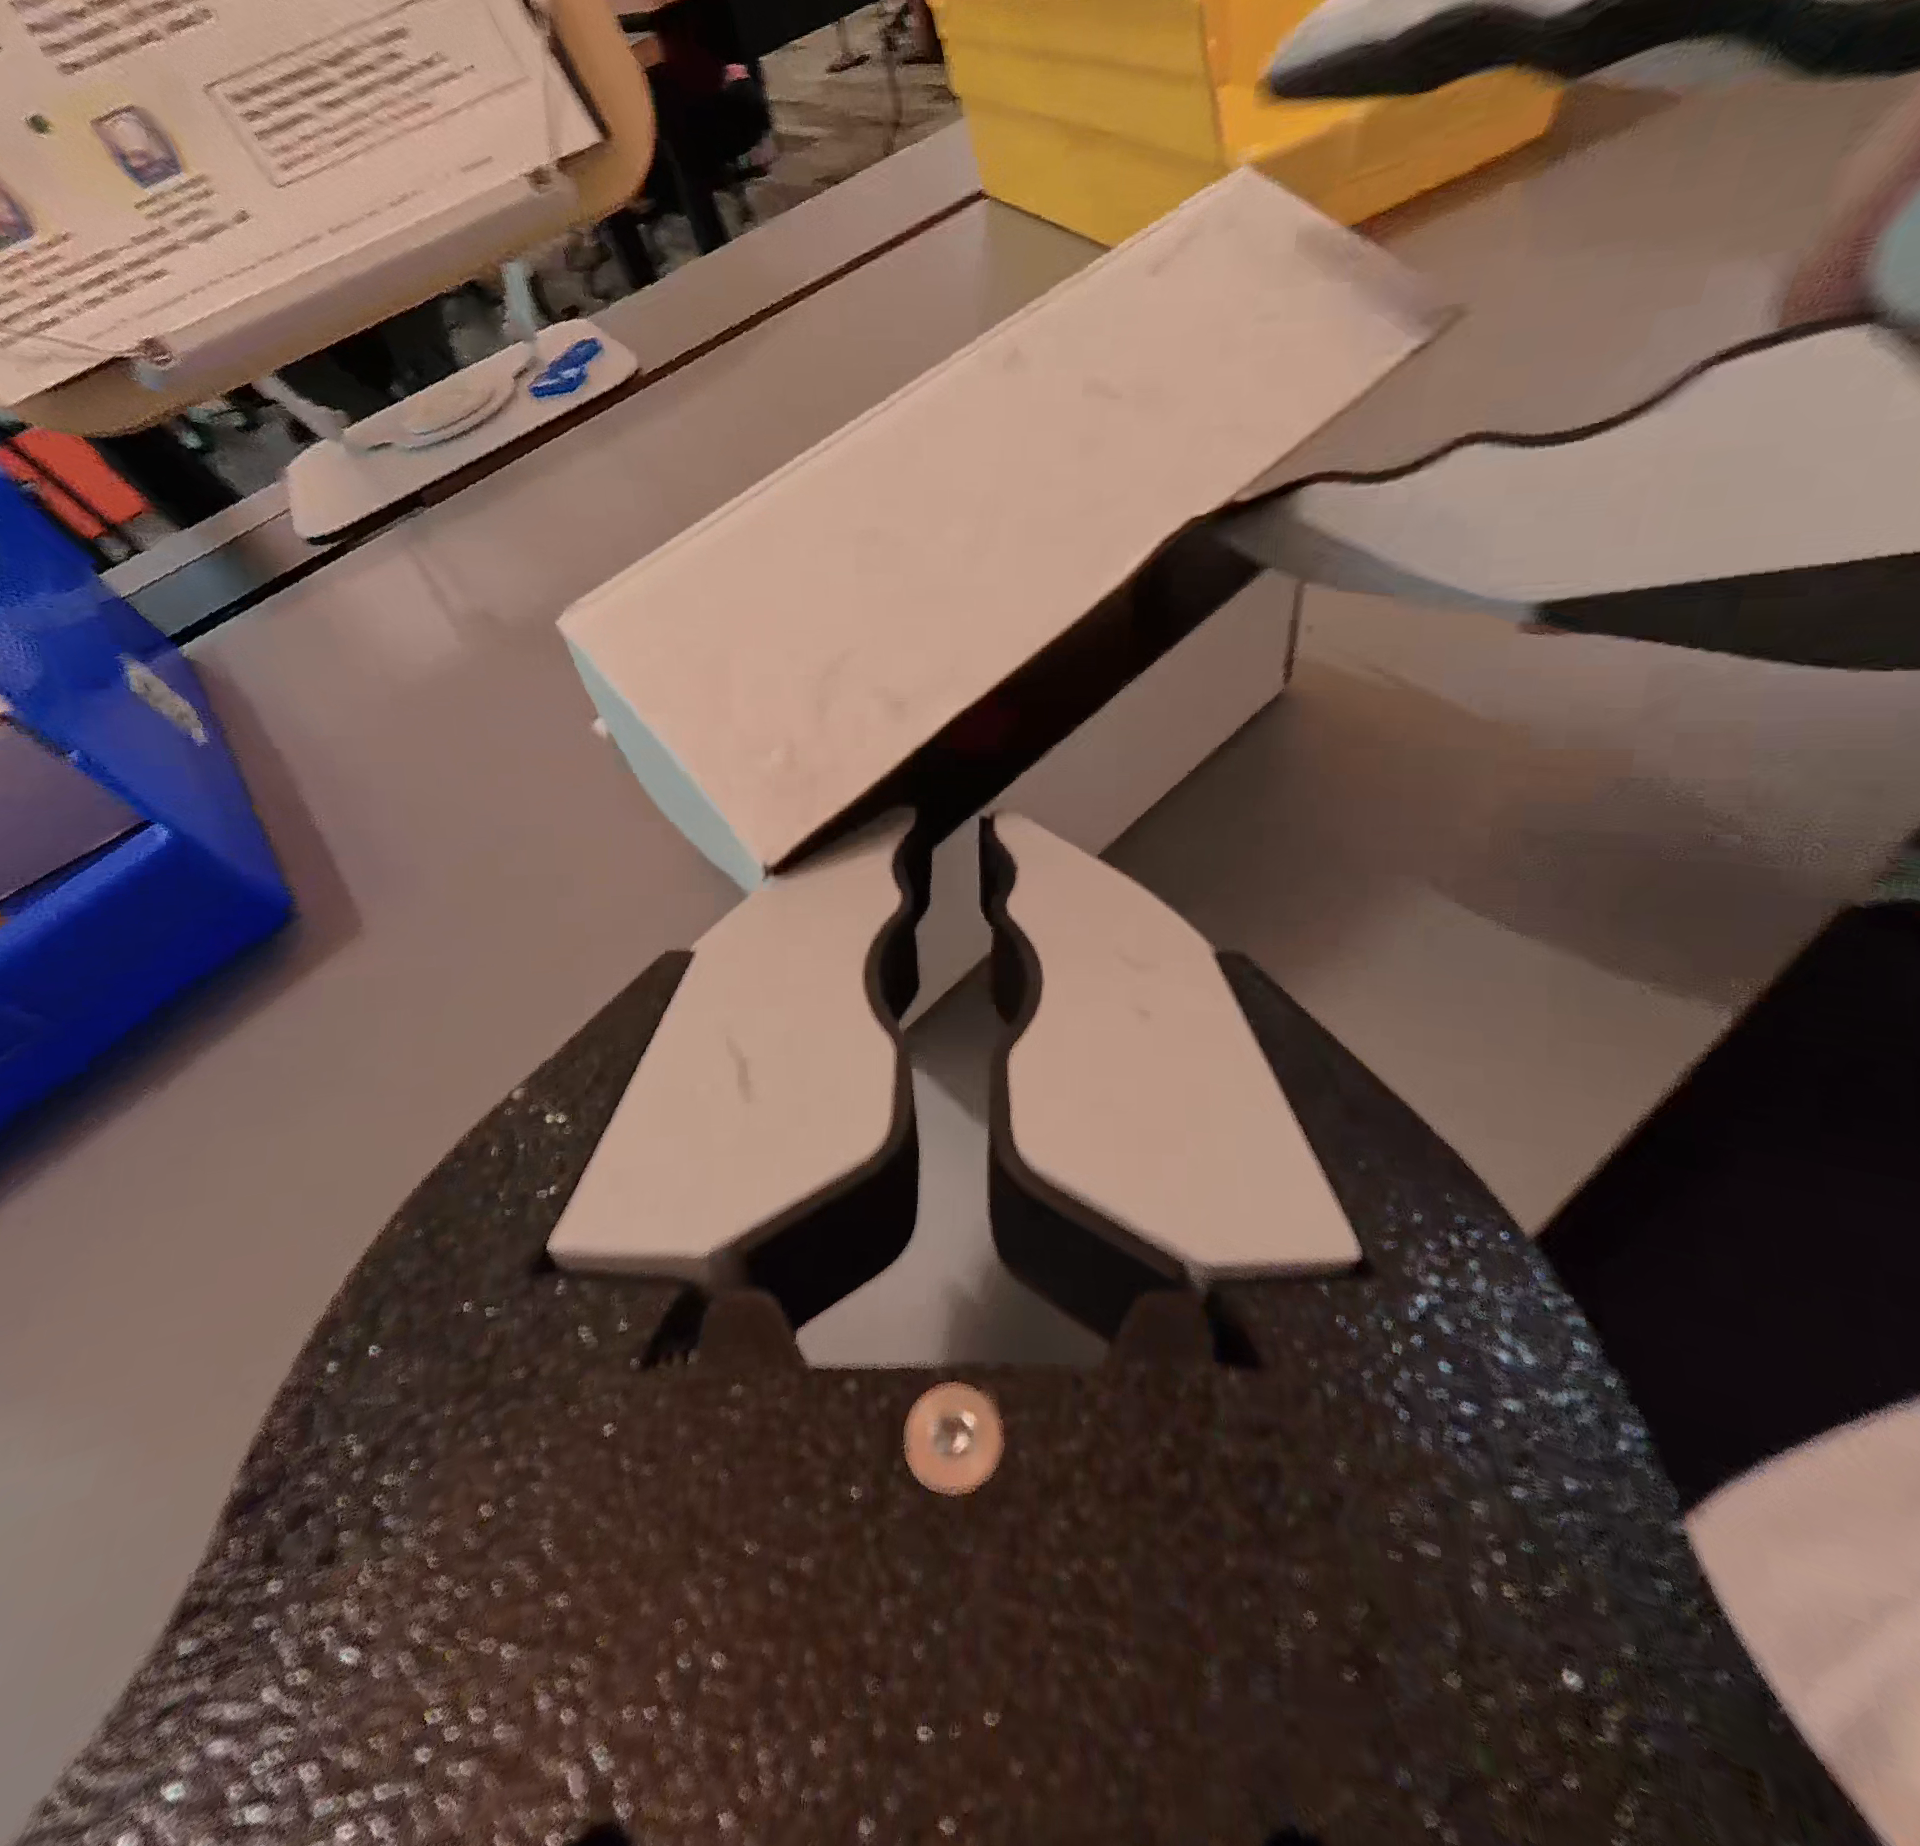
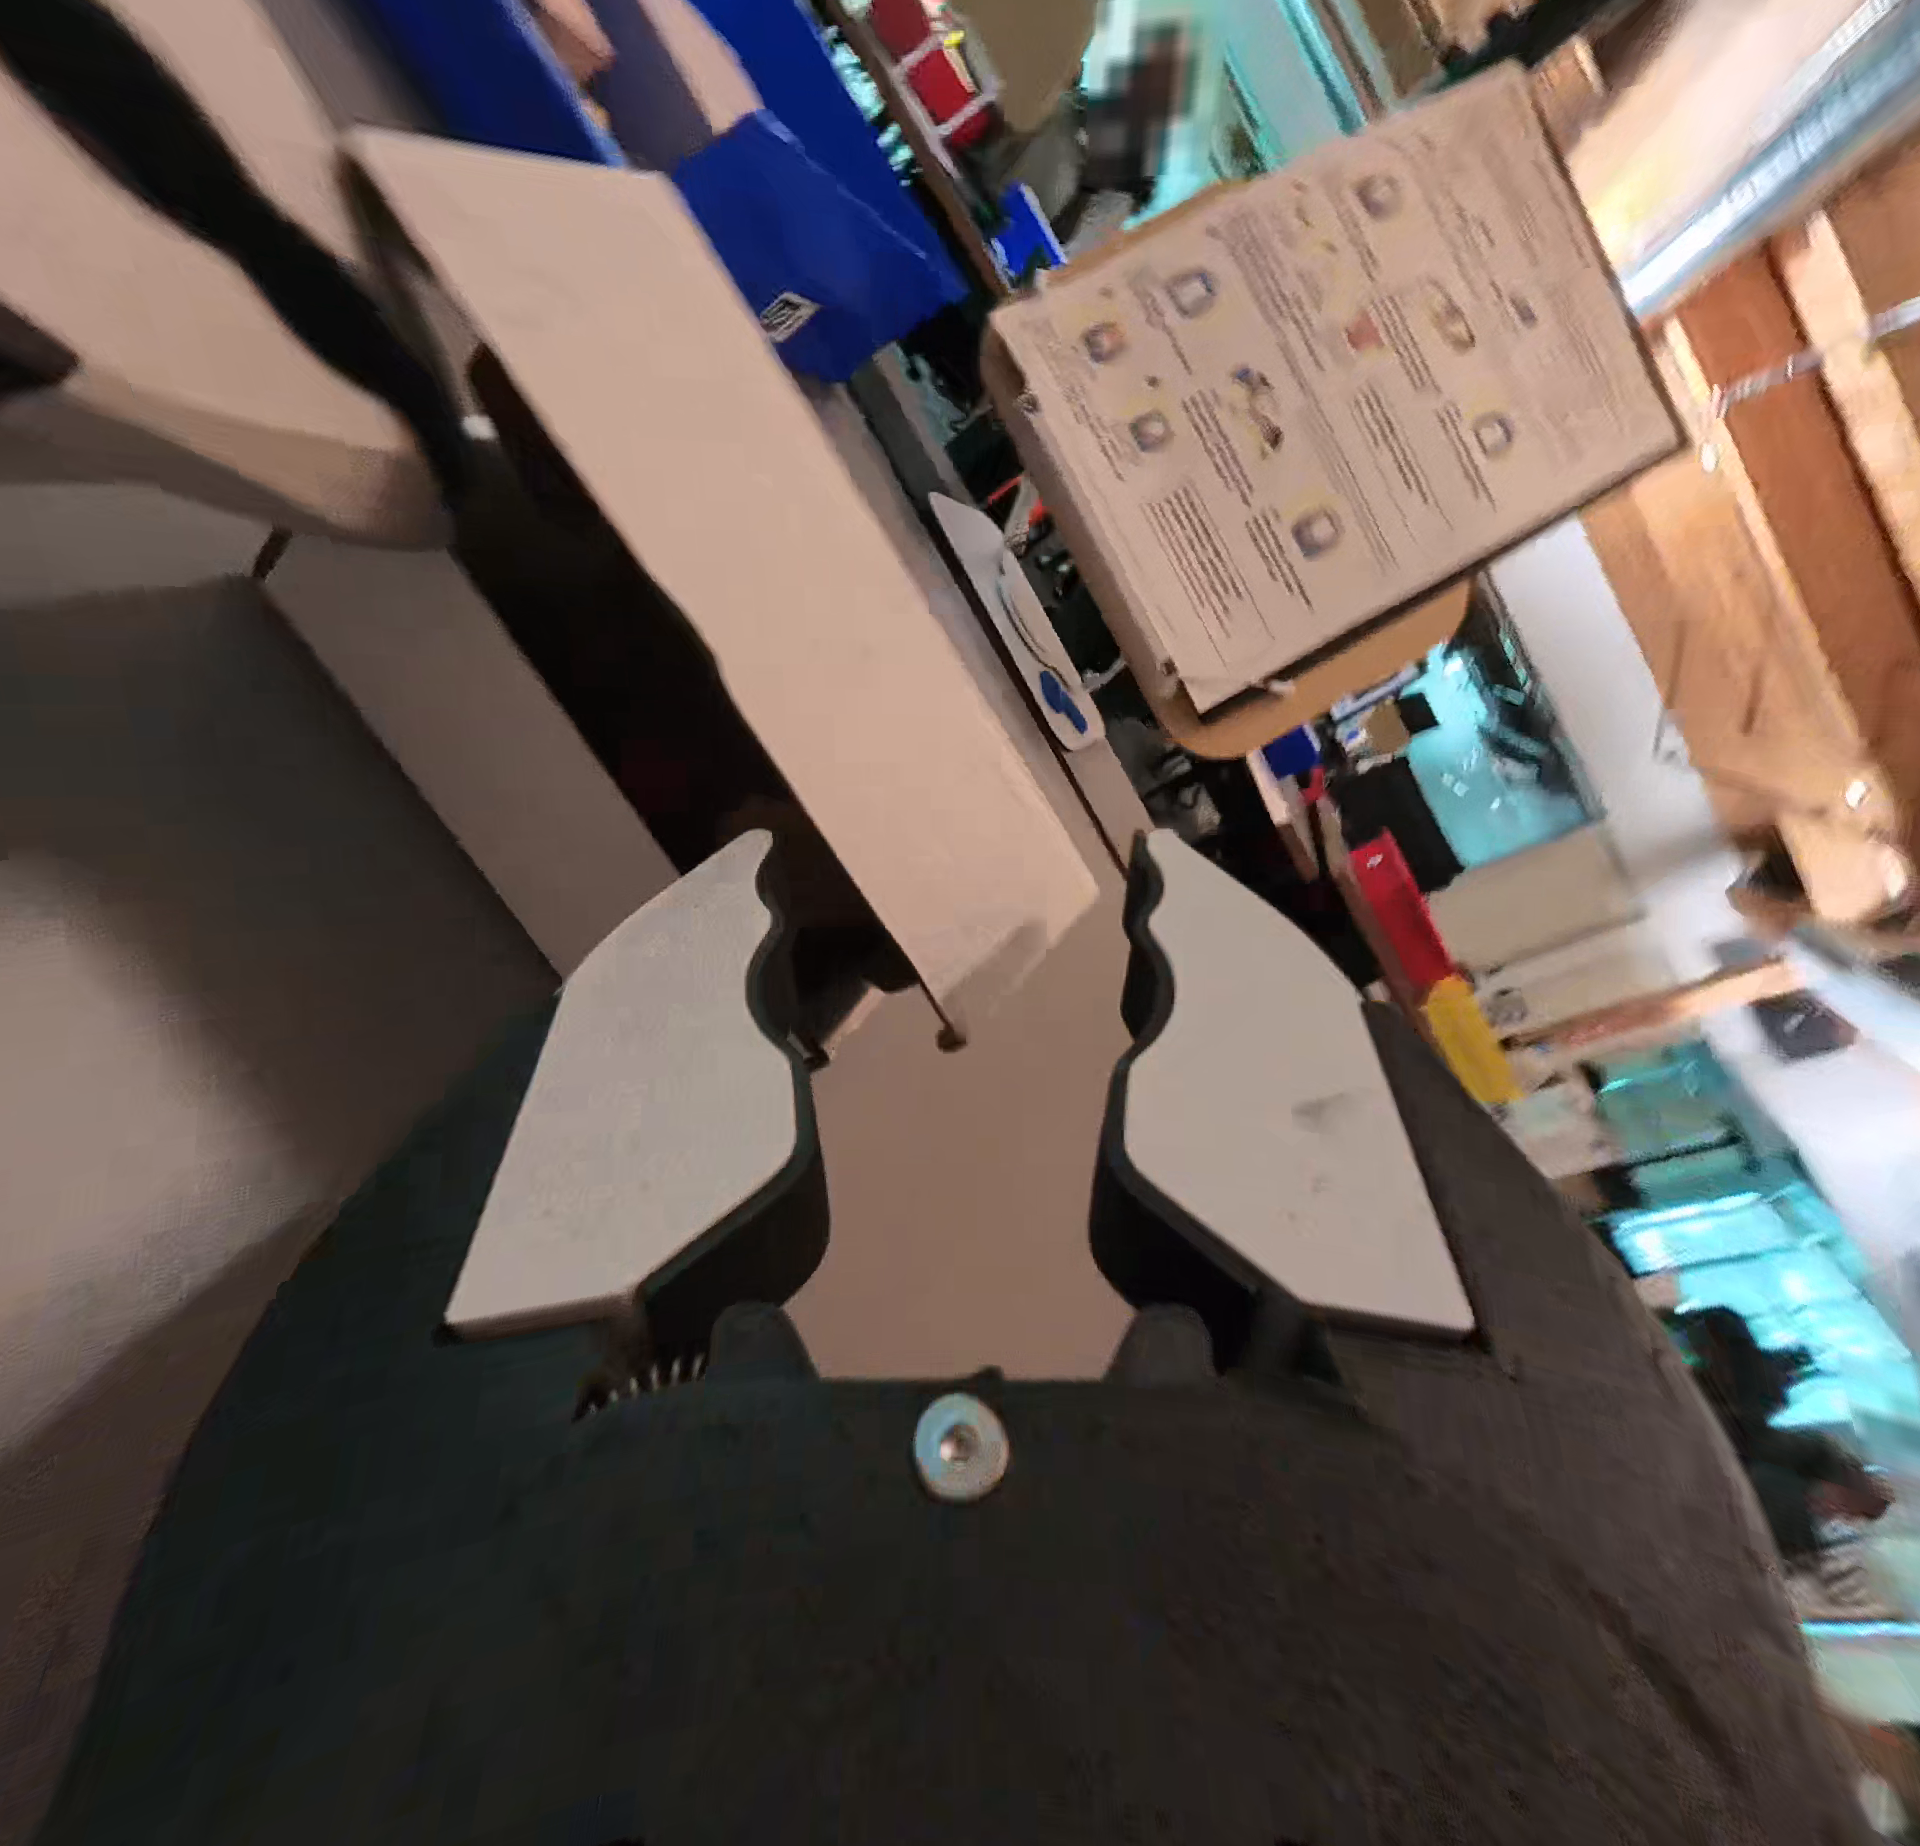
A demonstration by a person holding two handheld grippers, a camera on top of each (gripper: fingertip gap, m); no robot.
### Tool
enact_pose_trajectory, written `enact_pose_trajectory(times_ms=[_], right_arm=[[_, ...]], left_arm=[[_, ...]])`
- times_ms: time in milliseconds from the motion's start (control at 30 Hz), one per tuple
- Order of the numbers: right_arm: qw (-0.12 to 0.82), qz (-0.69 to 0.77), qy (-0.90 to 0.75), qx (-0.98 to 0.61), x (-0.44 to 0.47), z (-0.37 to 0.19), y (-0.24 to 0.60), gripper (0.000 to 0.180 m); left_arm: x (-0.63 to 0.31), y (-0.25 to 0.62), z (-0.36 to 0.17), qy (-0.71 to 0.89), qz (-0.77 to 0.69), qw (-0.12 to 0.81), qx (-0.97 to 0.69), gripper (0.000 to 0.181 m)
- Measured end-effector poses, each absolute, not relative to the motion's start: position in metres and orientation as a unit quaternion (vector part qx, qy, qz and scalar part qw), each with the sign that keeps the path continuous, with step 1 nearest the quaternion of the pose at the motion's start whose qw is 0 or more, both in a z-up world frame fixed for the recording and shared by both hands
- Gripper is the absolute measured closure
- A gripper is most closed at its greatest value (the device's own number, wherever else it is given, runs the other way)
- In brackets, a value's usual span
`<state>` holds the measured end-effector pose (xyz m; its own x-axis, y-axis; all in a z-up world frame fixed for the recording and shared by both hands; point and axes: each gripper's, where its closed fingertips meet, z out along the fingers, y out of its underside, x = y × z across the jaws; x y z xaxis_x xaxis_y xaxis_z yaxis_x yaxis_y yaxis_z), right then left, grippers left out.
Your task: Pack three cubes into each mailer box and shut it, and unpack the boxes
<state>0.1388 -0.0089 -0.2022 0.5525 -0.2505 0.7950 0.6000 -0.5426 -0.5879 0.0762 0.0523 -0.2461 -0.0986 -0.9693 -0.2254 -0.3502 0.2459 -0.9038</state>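
Note:
A white mailer box [image 1: 1122,736] stands on the grey table, its lid [image 1: 987,508] lifted partway. My left gripper [image 1: 948,832] is empty, its jaws almost closed with a thin gap. Its tips are at the top of the box's front wall, at the dark opening. My right gripper [image 1: 1257,305] comes in from the right with its jaws wide apart. Its lower finger [image 1: 1558,529] is under the lid's right end and its upper finger [image 1: 1558,20] is above it. In the right wrist view my right gripper [image 2: 951,846] straddles the lid's corner [image 2: 966,923]. The box's inside is dark, so any cubes are hidden.
A yellow bin [image 1: 1101,103] stands behind the box. A blue bin [image 1: 114,861] is at the left. A board with printed sheets [image 1: 260,134] stands at the far left on a white base [image 1: 457,435]. A black object [image 1: 1756,1121] is at the right near me.

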Motion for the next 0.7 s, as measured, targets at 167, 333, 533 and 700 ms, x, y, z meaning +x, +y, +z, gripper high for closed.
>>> enact_pose_trajectory(times_ms=[167,333,533,700], right_arm=[[0.345,-0.52,-0.269,-0.733,0.132,-0.216,0.004,0.175],[0.308,-0.435,-0.302,-0.79,0.12,-0.243,0.001,0.175],[0.336,-0.39,-0.289,-0.808,0.119,-0.246,0.004,0.174],[0.353,-0.372,-0.276,-0.813,0.119,-0.253,0.005,0.17]], left_arm=[[0.054,0.044,-0.241,0.701,-0.389,0.383,-0.459,0.176],[0.046,0.053,-0.192,0.668,-0.501,0.32,-0.448,0.181],[0.1,0.099,-0.22,0.673,-0.467,0.205,-0.536,0.181],[0.123,0.101,-0.248,0.633,-0.503,0.083,-0.583,0.181]])
